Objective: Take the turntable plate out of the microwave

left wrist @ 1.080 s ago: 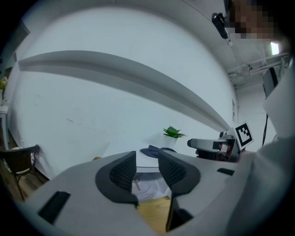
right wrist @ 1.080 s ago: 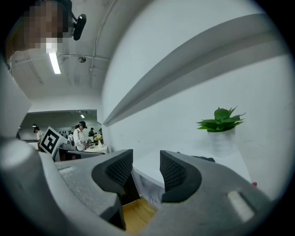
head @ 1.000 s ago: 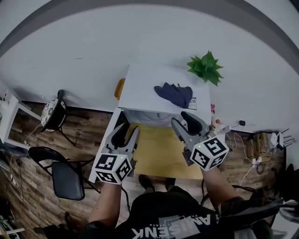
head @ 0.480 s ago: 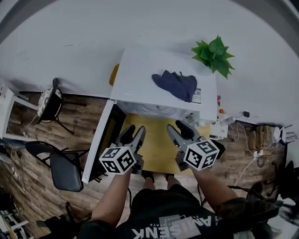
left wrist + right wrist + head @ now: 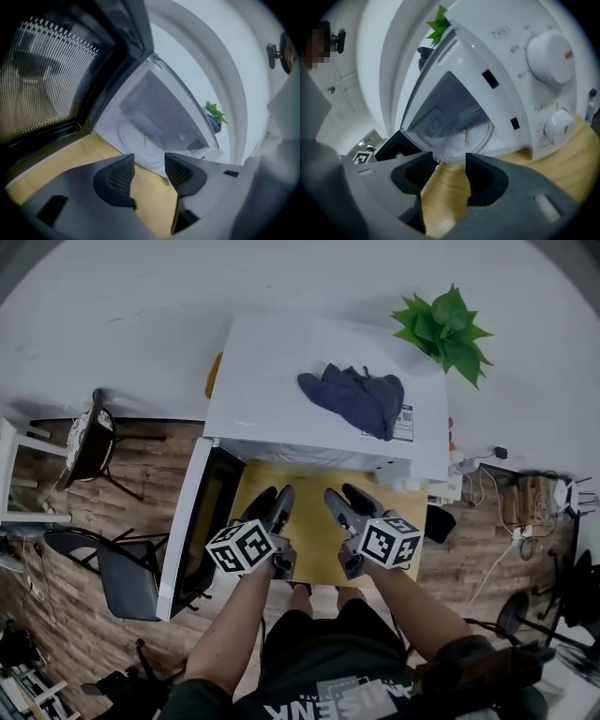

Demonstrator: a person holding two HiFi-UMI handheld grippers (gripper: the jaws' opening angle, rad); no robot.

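Head view: left gripper (image 5: 274, 495) and right gripper (image 5: 340, 493) side by side above the yellow tabletop (image 5: 309, 521), both pointed at the front of the white microwave (image 5: 281, 381), its door (image 5: 192, 531) swung open to the left; a dark blue cloth (image 5: 356, 399) on top, a green plant (image 5: 448, 329) behind. Left gripper view: jaws wide apart and opening, nothing between the pads, touching nothing; past the gap, across bare tabletop, the open cavity with the glass turntable plate (image 5: 136, 140) lying flat on its floor; the door's mesh window at left. Right gripper view: jaws likewise wide and opening, empty; turntable plate (image 5: 468, 136) inside the cavity ahead, not reached by the fingertips; two white knobs (image 5: 548, 56) on the panel at right.
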